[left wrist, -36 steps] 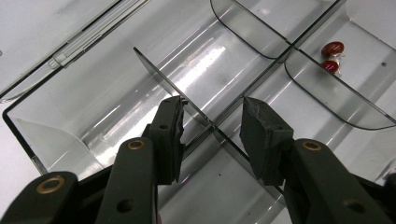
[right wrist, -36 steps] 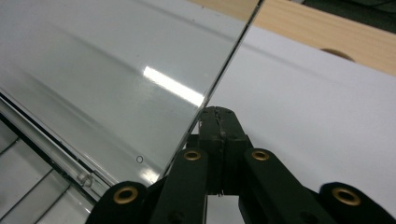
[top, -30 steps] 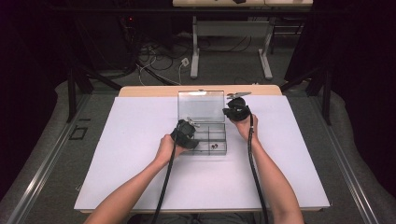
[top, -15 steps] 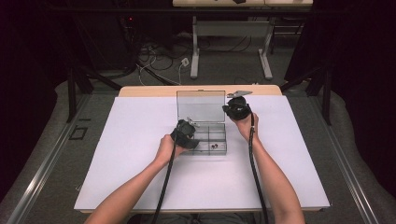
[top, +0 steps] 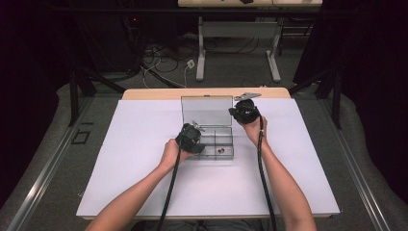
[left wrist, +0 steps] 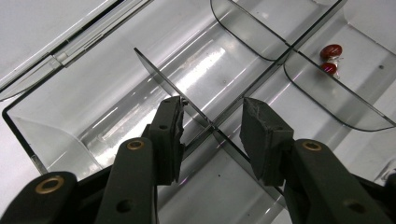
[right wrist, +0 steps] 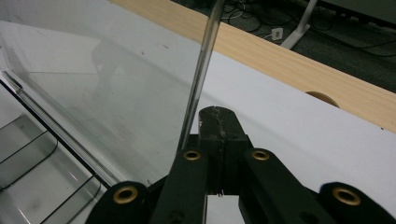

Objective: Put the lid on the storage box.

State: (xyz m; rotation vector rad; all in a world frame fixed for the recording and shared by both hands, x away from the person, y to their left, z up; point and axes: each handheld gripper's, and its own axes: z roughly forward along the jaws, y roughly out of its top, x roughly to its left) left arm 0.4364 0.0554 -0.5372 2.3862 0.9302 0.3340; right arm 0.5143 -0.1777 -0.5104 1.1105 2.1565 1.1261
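A clear plastic compartment box [top: 212,157] sits on the white table cover [top: 139,144] with its lid [top: 207,110] standing up at the back. My left gripper [top: 192,137] is at the box's front left. It is open, and its jaws [left wrist: 212,116] straddle a thin clear divider [left wrist: 163,77] without closing on it. Two small red beads [left wrist: 330,58] lie in a compartment farther right, seen as dark specks [top: 220,151] in the high view. My right gripper [top: 239,111] is at the lid's right edge. It is shut [right wrist: 217,121], with the lid's edge [right wrist: 203,60] just left of its tips.
The table's wooden back edge [right wrist: 289,65] runs behind the box. White cover stretches wide to the left, right and front of the box. Cables trail from both grippers toward the person. Beyond the table are a dark floor and desk legs [top: 199,53].
Hardly anything. Both hands stay where they were, and the lid shows less glare than a second ago.
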